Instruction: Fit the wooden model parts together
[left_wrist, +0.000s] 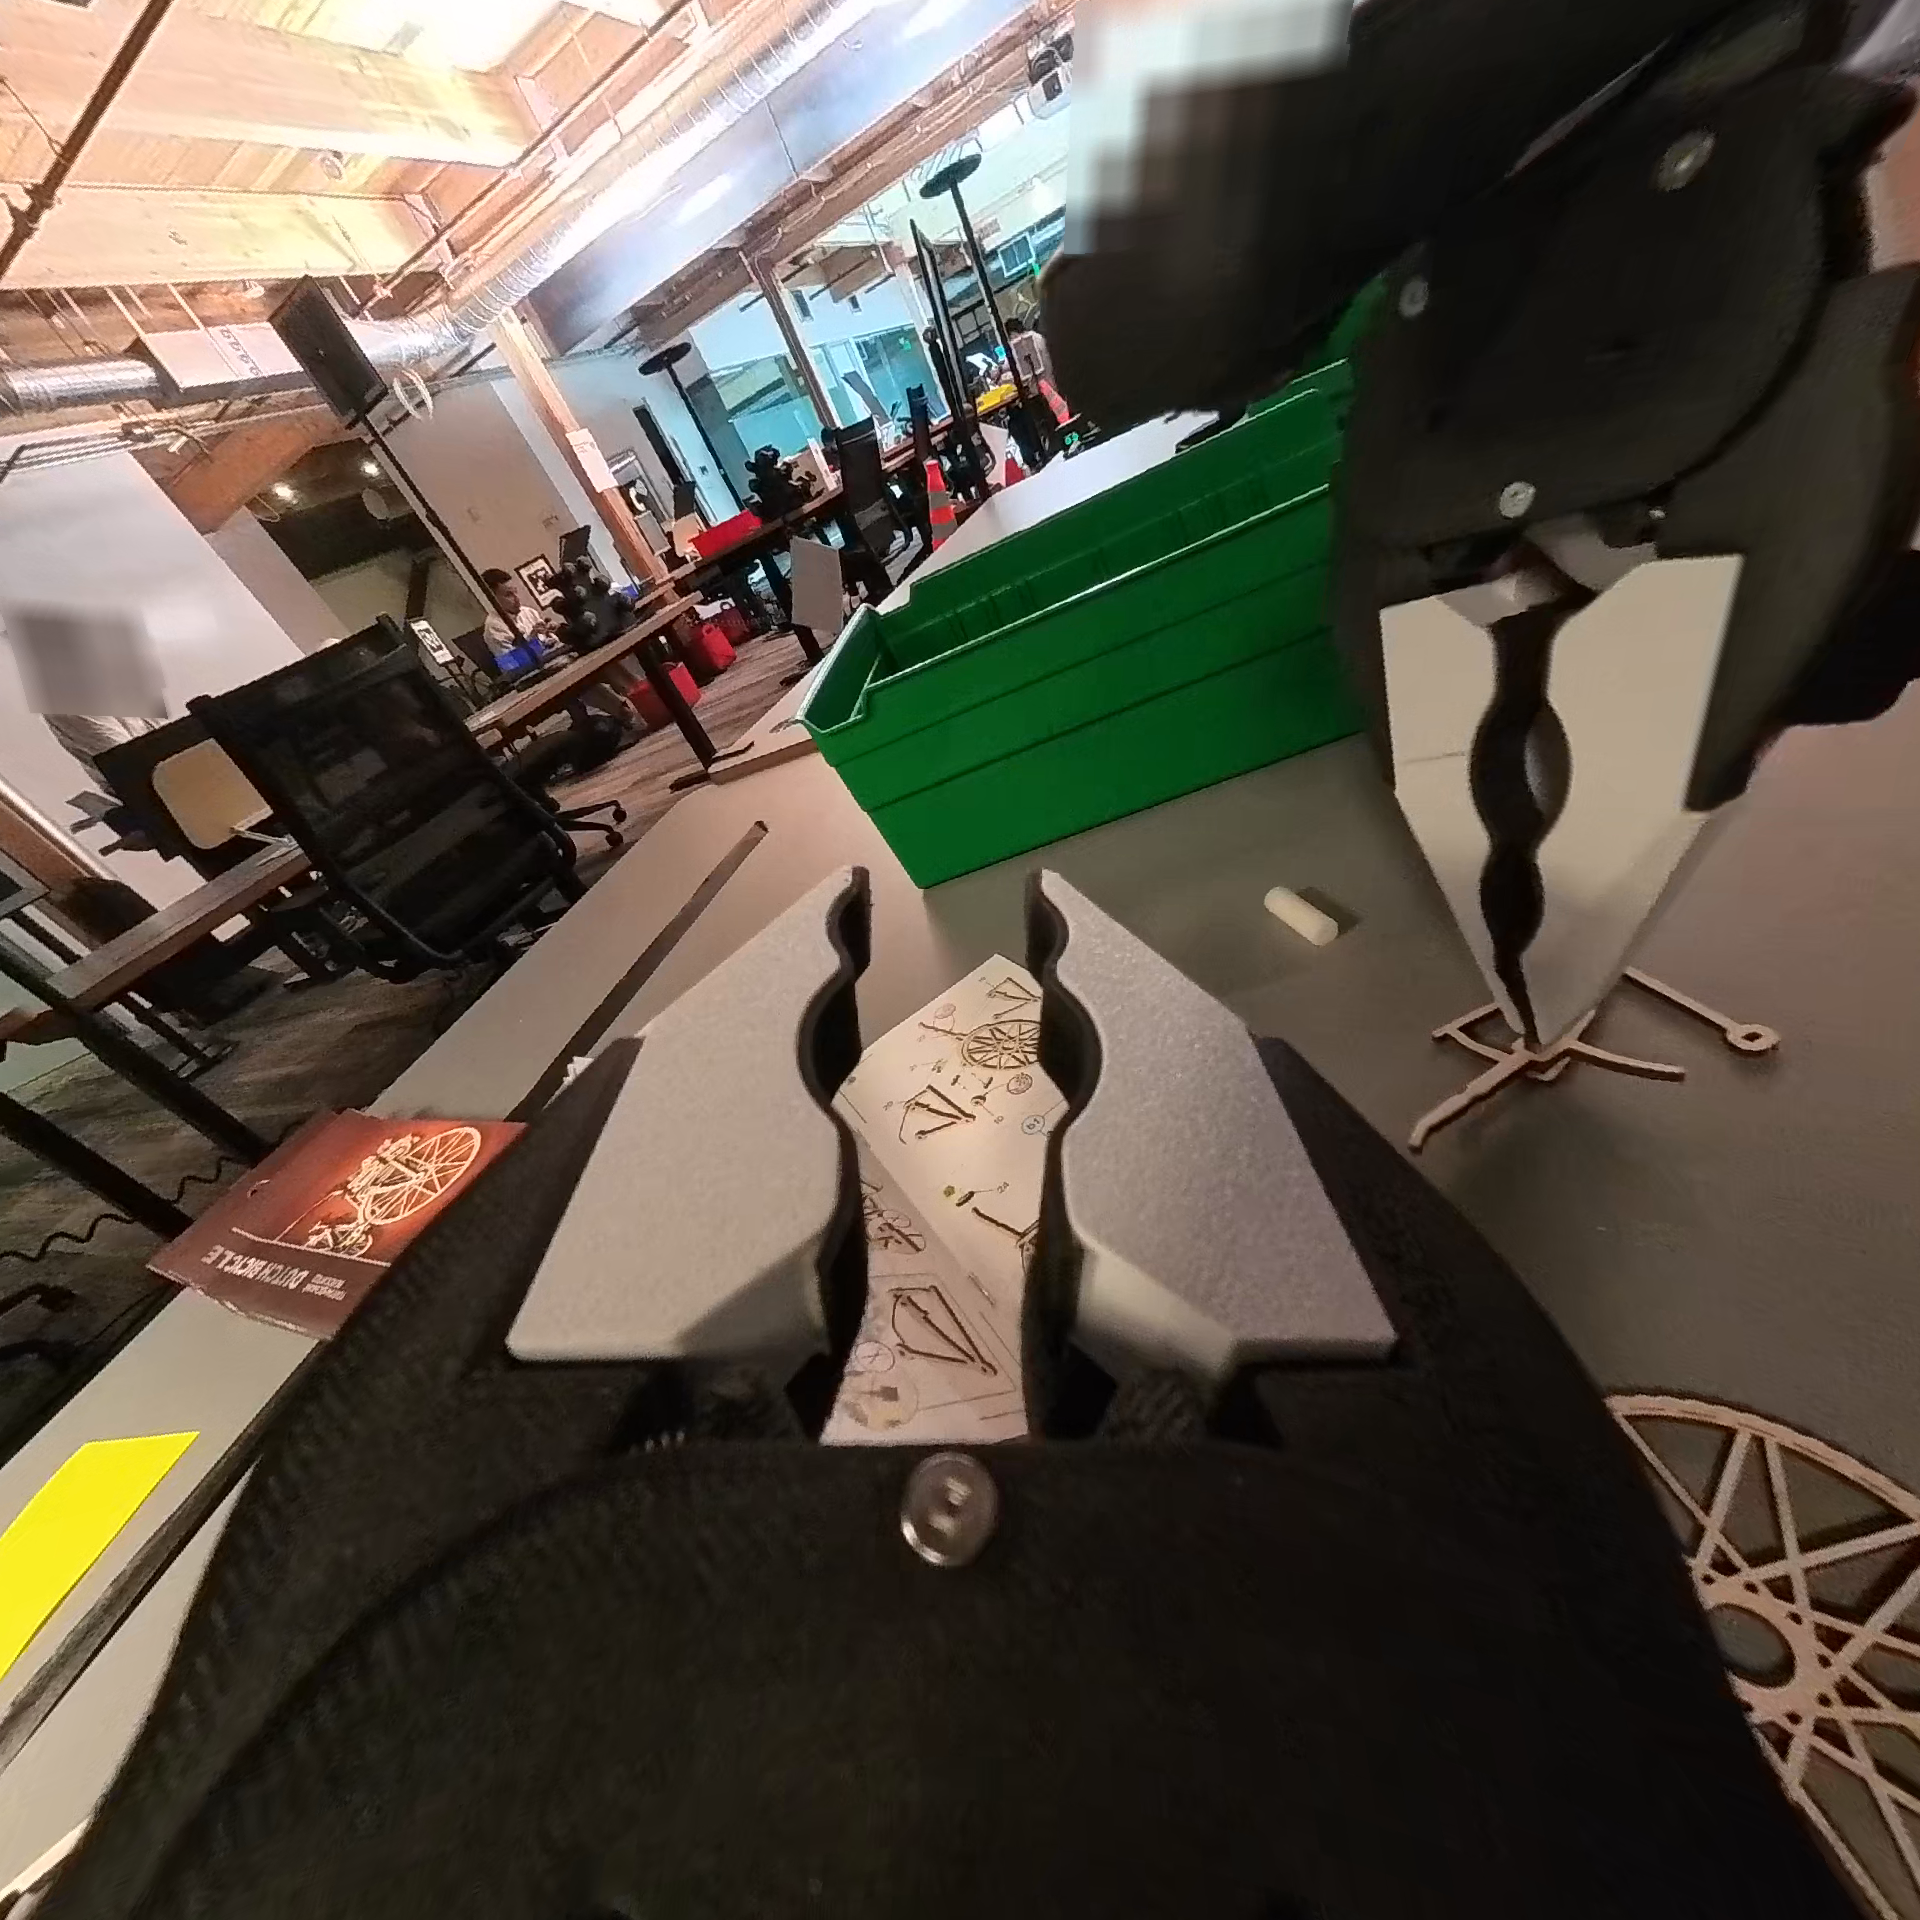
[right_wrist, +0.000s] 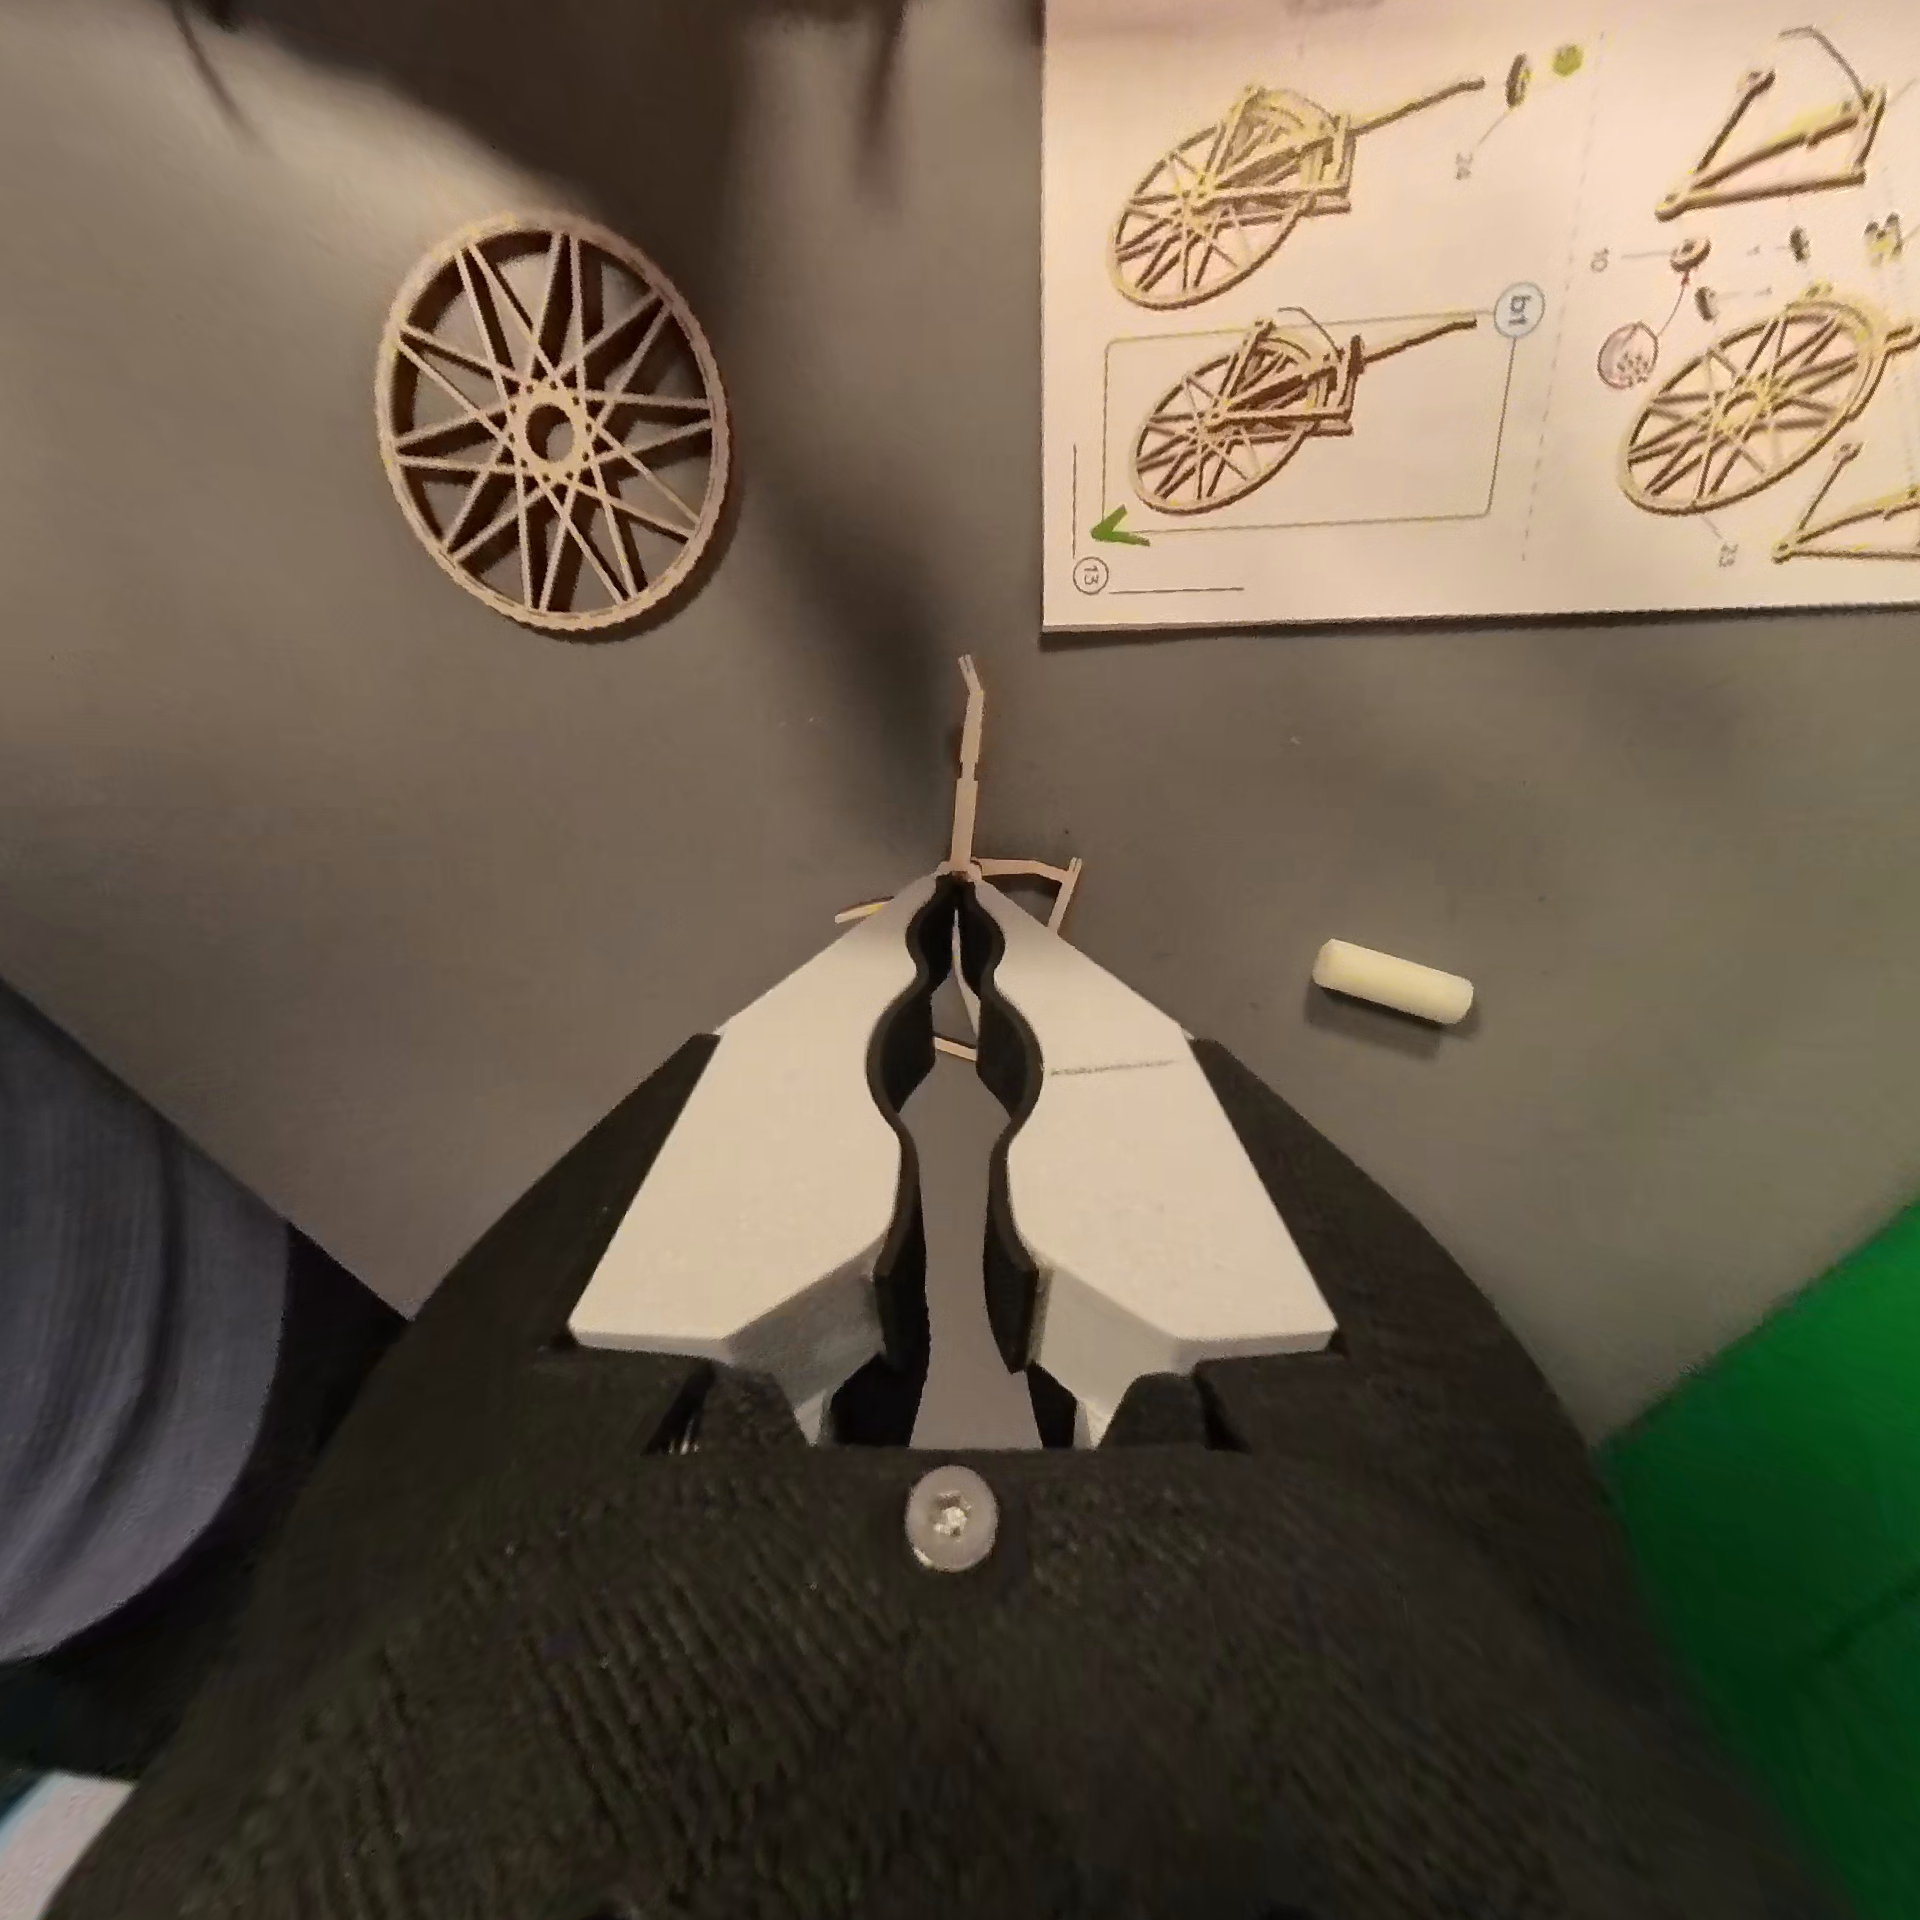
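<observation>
Thin wooden frame piece (right_wrist: 966, 790) on table; spoked wheel (right_wrist: 551, 421) apart.

On the table: one spoked wooden wheel (right_wrist: 552, 420), one thin wooden frame piece (left_wrist: 1558, 1049), one small white peg (right_wrist: 1393, 983), one printed instruction sheet (right_wrist: 1475, 312), one brown booklet (left_wrist: 338, 1216), one green bin (left_wrist: 1091, 665), two grippers.

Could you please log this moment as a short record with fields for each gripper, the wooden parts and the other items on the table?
left gripper: open, empty, above the instruction sheet
right gripper: tips shut on the thin wooden frame piece, at the table
wooden wheel: lying flat, apart from both grippers
small white cylinder: loose on the table, right of the frame piece
green bins: stacked at the far side
fitting: not yet done
</observation>
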